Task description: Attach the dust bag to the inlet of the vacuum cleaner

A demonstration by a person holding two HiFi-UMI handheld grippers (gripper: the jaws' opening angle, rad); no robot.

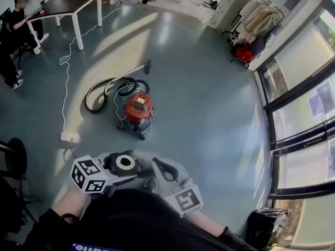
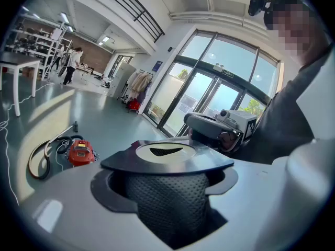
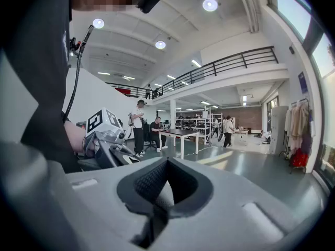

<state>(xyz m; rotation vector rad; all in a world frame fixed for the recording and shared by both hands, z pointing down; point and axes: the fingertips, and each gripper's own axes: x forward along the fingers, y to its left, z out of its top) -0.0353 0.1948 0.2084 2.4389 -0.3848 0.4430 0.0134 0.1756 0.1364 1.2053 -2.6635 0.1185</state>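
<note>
Far from the vacuum cleaner, left hand-held gripper grips dust bag (right hand-held gripper clenched).

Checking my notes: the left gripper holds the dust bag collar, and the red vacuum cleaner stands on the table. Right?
No: the head view shows the vacuum cleaner standing on the floor, well away from the table. The left gripper does hold the dust bag collar.

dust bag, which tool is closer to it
Left. The left tool grips the dust bag between its jaws. The right tool is shut and empty, just beside the bag on its right in the head view.
</note>
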